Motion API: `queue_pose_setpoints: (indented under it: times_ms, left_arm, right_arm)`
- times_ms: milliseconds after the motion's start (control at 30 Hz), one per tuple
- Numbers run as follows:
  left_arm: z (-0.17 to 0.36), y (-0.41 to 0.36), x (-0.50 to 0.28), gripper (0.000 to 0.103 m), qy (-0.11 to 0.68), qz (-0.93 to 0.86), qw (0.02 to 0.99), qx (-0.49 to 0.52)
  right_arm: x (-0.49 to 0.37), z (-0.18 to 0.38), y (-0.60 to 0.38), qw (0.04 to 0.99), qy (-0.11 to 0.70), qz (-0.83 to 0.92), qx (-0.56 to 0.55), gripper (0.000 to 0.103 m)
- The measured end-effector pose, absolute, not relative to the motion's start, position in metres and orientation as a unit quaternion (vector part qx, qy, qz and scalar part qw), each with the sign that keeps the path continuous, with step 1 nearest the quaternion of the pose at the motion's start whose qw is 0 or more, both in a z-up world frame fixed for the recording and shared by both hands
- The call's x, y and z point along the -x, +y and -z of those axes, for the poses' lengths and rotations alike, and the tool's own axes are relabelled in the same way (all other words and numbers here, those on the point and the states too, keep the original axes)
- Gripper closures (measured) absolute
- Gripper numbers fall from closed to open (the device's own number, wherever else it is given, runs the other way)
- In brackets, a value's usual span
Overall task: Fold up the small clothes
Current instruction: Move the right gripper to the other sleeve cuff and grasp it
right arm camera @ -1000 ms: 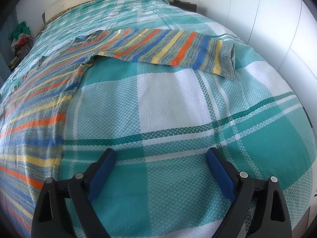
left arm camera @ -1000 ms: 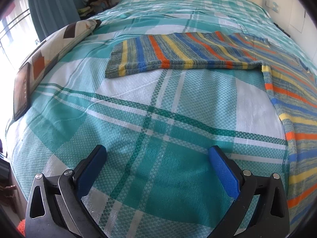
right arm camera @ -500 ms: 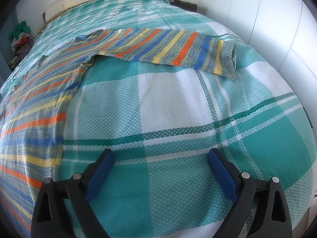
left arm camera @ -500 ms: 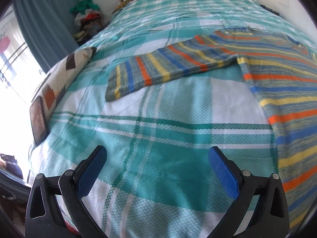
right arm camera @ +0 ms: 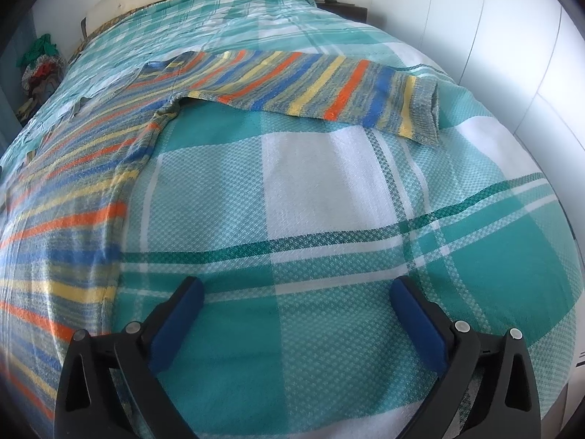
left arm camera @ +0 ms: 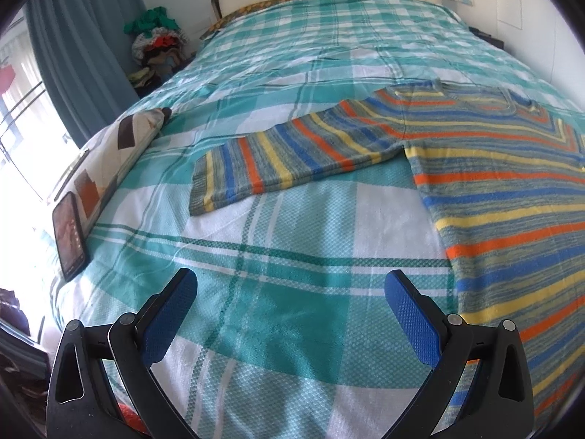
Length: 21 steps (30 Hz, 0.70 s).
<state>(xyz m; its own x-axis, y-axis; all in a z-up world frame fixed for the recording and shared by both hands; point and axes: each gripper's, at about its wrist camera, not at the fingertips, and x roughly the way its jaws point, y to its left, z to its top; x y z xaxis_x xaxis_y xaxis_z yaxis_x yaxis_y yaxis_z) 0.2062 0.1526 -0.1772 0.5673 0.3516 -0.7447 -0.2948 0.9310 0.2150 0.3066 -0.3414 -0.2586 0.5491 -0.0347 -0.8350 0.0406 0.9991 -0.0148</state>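
Observation:
A striped sweater in orange, blue, yellow and grey lies flat on the bed. In the left wrist view its body (left arm camera: 512, 190) fills the right side and one sleeve (left arm camera: 292, 153) stretches left. In the right wrist view the body (right arm camera: 73, 190) is at the left and the other sleeve (right arm camera: 329, 87) stretches right, its cuff (right arm camera: 424, 113) at the end. My left gripper (left arm camera: 290, 292) is open and empty, over bare bedspread short of the sleeve. My right gripper (right arm camera: 294, 298) is open and empty, over bare bedspread short of the other sleeve.
The bed has a teal and white plaid cover (left arm camera: 292, 256). A patterned pillow (left arm camera: 120, 153) and a phone (left arm camera: 69, 230) lie at its left edge. A clothes pile (left arm camera: 157, 47) and a curtain (left arm camera: 84, 44) stand beyond. White wall panels (right arm camera: 512, 36) run along the right side.
The left gripper has swung and tilted up, so the sleeve now sits further left and the headboard shows. The right gripper has barely moved. Both stay open.

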Motion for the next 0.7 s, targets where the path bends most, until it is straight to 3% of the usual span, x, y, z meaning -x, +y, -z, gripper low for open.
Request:
queue_pose_setpoints:
  times_ms: [167, 333, 500, 633, 700]
  left_arm:
    - [0.174, 0.159, -0.205, 0.001, 0.430, -0.175, 0.886, -0.008]
    - [0.169, 0.164, -0.207, 0.001, 0.420, -0.176, 0.890, 0.020]
    - [0.176, 0.163, -0.214, 0.001, 0.428, -0.183, 0.885, 0.016]
    - [0.183, 0.160, -0.217, 0.001, 0.439, -0.183, 0.880, 0.011]
    - [0.185, 0.159, -0.218, 0.001, 0.443, -0.183, 0.878, 0.004]
  right_arm:
    - [-0.316, 0.240, -0.350, 0.861, 0.508, -0.009, -0.021, 0.004]
    - [-0.336, 0.193, -0.386, 0.879, 0.473, -0.018, -0.052, 0.005]
    - [-0.378, 0.160, -0.466, 0.878, 0.430, 0.020, -0.209, 0.007]
    - [-0.412, 0.183, -0.512, 0.828, 0.452, 0.032, -0.331, 0.026]
    - [-0.424, 0.194, -0.517, 0.818, 0.463, 0.041, -0.339, 0.027]
